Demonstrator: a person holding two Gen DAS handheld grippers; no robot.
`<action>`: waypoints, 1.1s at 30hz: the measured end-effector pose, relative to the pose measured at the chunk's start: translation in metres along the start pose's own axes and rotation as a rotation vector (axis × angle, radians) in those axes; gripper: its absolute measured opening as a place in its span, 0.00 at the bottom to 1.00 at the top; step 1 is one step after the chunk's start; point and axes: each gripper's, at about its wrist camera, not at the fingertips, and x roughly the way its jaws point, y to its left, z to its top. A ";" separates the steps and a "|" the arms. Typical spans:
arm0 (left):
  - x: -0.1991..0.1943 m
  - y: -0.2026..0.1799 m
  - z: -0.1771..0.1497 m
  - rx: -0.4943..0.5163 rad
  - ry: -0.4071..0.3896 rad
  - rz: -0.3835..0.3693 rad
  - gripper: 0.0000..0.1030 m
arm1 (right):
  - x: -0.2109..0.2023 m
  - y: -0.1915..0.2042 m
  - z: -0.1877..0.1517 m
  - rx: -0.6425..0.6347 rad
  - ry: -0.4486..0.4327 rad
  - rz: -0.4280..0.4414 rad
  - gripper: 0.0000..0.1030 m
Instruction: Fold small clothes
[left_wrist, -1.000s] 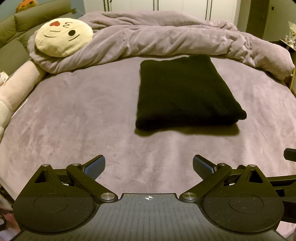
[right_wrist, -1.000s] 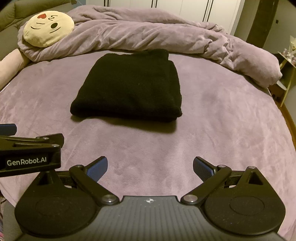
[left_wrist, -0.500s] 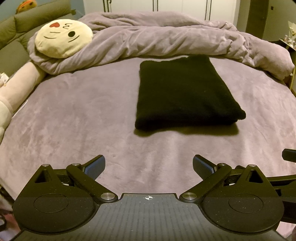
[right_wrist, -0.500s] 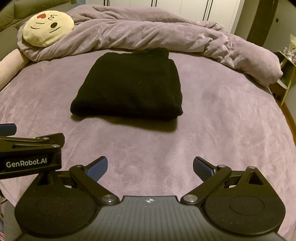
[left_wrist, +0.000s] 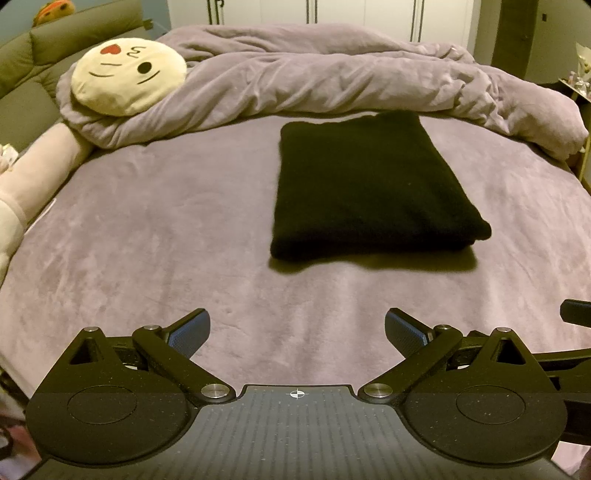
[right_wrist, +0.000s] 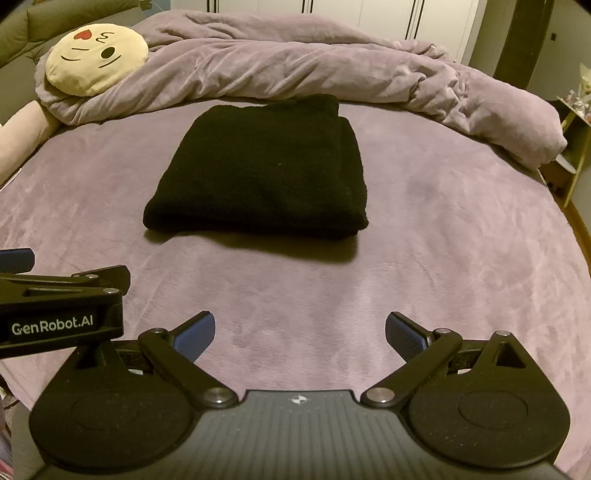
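Black garment (left_wrist: 369, 188): folded, laid on bed (left_wrist: 147, 240). Left claw (left_wrist: 297, 326) and right claw (right_wrist: 300, 328): spread apart, empty. Risk: layers could be dragged loose if snagged.

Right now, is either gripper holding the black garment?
No. The folded black garment lies flat on the bed, clear of the open right gripper.

White wardrobe doors (left_wrist: 369, 14) behind bed (left_wrist: 147, 240)
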 end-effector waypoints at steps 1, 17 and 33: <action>0.000 0.000 0.000 0.000 -0.001 0.001 1.00 | 0.000 0.000 0.000 0.001 0.001 0.002 0.96; -0.002 0.001 0.001 -0.008 -0.005 0.004 1.00 | 0.001 -0.002 0.001 0.009 0.003 0.005 0.96; -0.002 0.001 0.001 -0.009 -0.008 0.004 1.00 | 0.001 -0.004 0.000 0.012 0.001 0.006 0.96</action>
